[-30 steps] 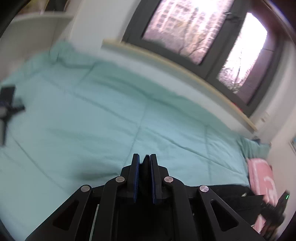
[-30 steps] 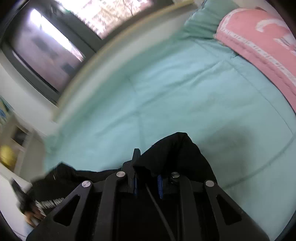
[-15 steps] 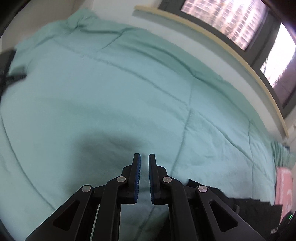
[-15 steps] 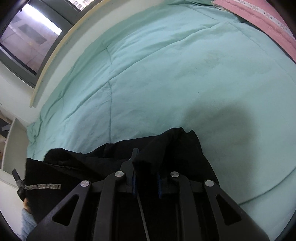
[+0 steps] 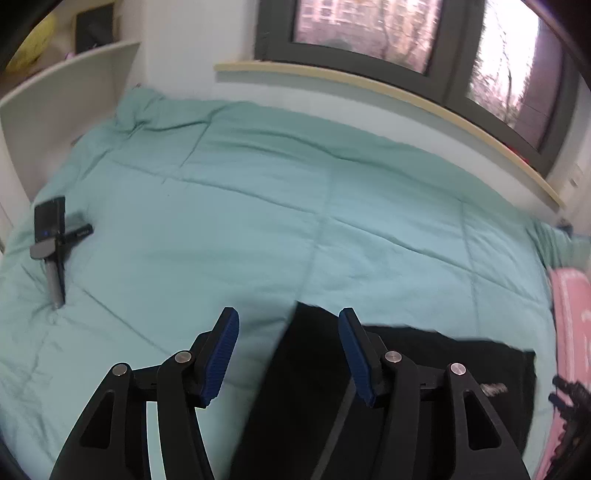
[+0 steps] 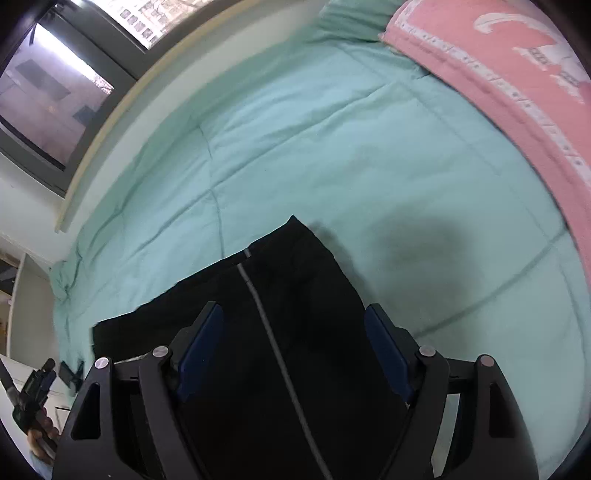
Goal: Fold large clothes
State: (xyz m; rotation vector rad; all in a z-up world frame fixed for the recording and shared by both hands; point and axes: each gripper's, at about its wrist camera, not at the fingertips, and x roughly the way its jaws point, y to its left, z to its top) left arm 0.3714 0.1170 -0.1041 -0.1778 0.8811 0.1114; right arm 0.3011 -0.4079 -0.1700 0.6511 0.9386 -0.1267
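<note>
The left gripper [image 5: 288, 350] has its jaws wide apart and holds nothing; the right gripper [image 6: 291, 347] is also wide apart, over the black garment [image 6: 280, 332]. The garment lies flat on the green quilt [image 5: 258, 221], with a grey zipper line [image 6: 258, 295] running away from the right gripper to the far corner. In the left view the dark cloth [image 5: 424, 362] spreads to the right, toward the pink blanket [image 5: 569, 314]. I judge that one fold is just laid down and the next step is to take a new edge. To do it well, each gripper should go low to a clean corner, pinch only the layers that must travel, and carry them evenly so the fold line stays straight. Farther on the quilt, at the left, lies a small black device [image 5: 53, 240], and behind is the window [image 5: 369, 33]. Half a second ago the right jaws were closed on the cloth and the left jaws almost together; now both have released.
</note>
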